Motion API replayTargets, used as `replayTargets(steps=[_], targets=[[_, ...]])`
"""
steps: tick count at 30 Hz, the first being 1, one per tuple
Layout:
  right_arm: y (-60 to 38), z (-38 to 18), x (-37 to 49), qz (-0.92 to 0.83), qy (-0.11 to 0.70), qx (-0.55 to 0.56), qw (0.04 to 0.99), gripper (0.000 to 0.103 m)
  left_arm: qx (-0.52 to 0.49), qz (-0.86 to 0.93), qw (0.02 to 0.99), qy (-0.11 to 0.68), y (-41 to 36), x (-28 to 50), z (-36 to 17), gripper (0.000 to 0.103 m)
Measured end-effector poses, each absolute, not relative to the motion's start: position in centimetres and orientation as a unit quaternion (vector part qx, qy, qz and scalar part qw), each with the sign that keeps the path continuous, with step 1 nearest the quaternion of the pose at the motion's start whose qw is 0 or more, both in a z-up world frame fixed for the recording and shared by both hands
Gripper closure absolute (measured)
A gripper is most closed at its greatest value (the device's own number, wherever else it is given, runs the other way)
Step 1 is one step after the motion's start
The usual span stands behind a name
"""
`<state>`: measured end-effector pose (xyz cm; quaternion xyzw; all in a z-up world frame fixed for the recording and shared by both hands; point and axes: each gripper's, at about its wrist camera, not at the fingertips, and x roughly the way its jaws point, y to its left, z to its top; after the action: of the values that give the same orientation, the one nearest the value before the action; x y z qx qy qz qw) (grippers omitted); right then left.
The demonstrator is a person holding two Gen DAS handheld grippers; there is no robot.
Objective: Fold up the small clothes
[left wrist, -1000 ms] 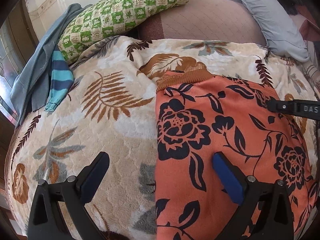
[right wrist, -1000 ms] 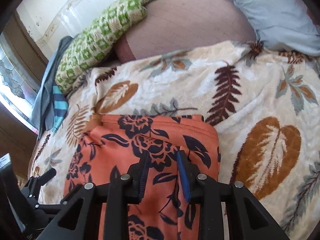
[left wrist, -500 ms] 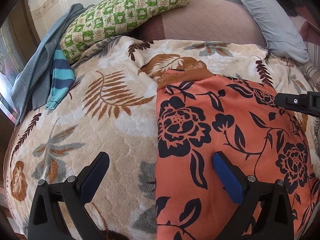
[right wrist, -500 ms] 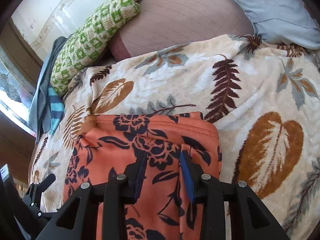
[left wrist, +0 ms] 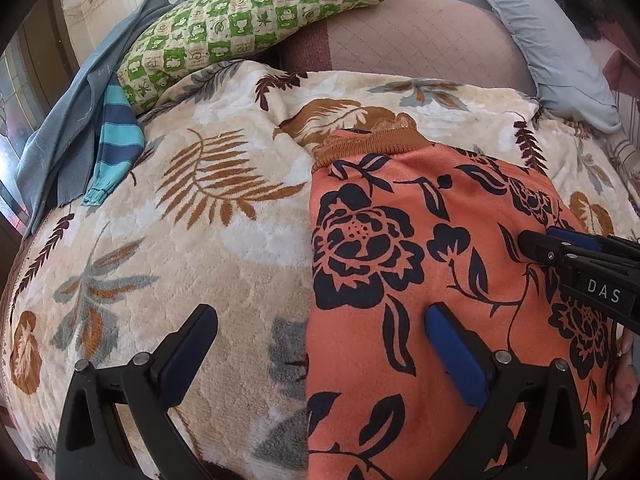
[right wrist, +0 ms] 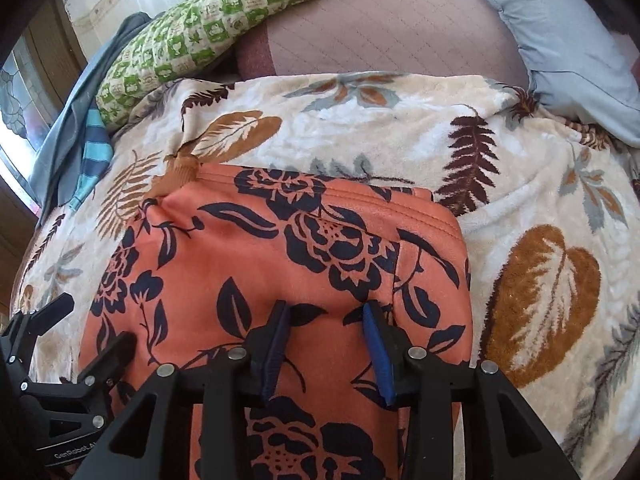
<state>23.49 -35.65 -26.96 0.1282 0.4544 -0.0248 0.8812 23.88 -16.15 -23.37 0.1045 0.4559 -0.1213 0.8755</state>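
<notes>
On the leafy blanket (left wrist: 224, 248), orange flowered cloth (left wrist: 400, 248) lying flat; left tool (left wrist: 320, 340) spread wide open, right tool (right wrist: 326, 322) partly open over cloth.

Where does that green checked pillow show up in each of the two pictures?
Left wrist view: the green checked pillow lies along the top, centre-left, behind the leaf-print blanket.
Right wrist view: the pillow runs diagonally at upper left.
Shared landmark: the striped blue sleeve just below its left end.
</notes>
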Motion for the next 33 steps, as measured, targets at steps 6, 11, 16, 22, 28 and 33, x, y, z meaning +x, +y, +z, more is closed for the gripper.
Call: replayTargets(steps=[6, 11, 16, 22, 28, 33], targets=[[-36.0, -27.4, 24.2, -0.02, 0.441, 0.141, 0.886, 0.056, 0.094, -0.129, 0.871, 0.465, -16.1, 24.3, -23.8, 0.0], [-35.9, -27.3, 23.1, -0.021, 0.438, 0.143, 0.887, 0.056, 0.09, -0.132, 0.876, 0.454, -15.9, 23.8, -24.1, 0.0], [-35.3, -26.0, 18.5, -0.038, 0.42, 0.151, 0.894, 0.055, 0.114, -0.11, 0.892, 0.423, -16.4, 22.4, -24.0, 0.0], [-34.9, -26.3, 11.7, -0.022, 0.439, 0.187, 0.879, 0.048, 0.071, -0.115, 0.884, 0.448, -14.9, 21.3, -24.2, 0.0], [-35.2, -27.7, 9.0, -0.035, 0.445, 0.212, 0.869, 0.039, 0.105, -0.121, 0.894, 0.419, -14.5, 16.9, -23.8, 0.0], [-35.6, -28.3, 8.2, -0.034, 0.441, 0.231, 0.867, 0.037, 0.097, -0.123, 0.899, 0.41, -13.4, 14.3, -23.8, 0.0]])
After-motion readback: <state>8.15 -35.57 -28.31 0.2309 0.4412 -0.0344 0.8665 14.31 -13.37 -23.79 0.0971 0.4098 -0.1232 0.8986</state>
